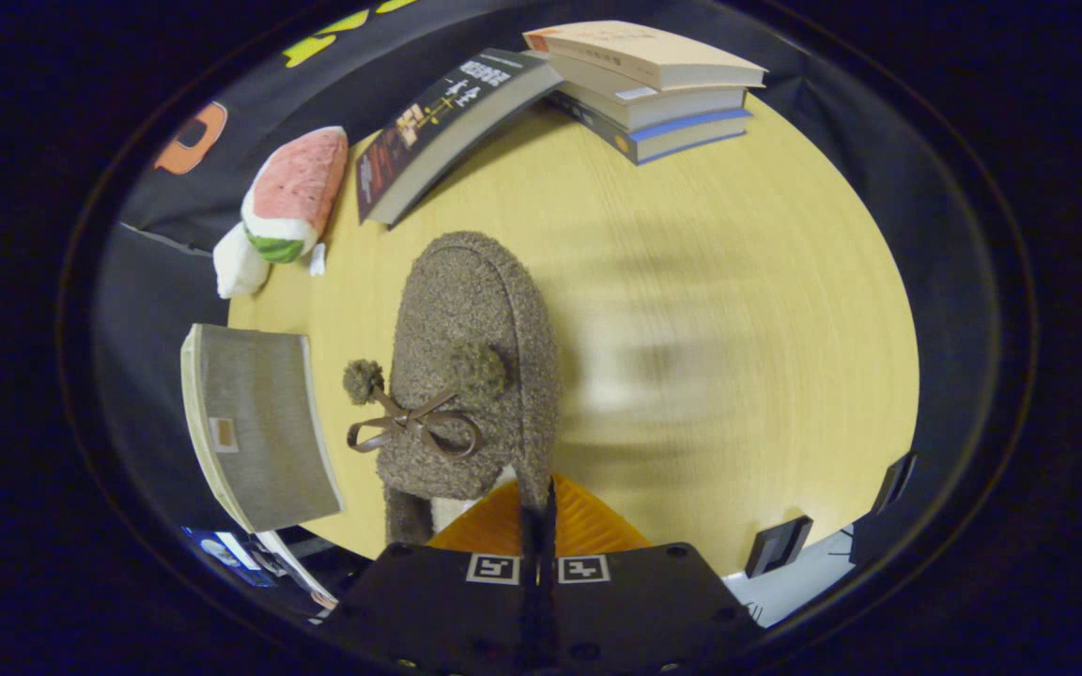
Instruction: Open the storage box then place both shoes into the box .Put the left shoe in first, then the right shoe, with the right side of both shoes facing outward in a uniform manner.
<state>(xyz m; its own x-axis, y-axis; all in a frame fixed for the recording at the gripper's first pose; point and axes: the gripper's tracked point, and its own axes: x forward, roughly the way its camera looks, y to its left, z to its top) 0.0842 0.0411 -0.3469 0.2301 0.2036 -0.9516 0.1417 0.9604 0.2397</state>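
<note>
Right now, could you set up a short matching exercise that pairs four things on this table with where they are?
Things:
1. brown fuzzy shoe
2. watermelon plush
3. stack of books
4. grey storage box

Places:
A. far edge of the table, beyond the shoe
B. beside the shoe, at the table's edge
C. gripped at its rim by the gripper
D. table corner, beside a leaning book

Pairs: 1-C, 2-D, 3-A, 4-B
</note>
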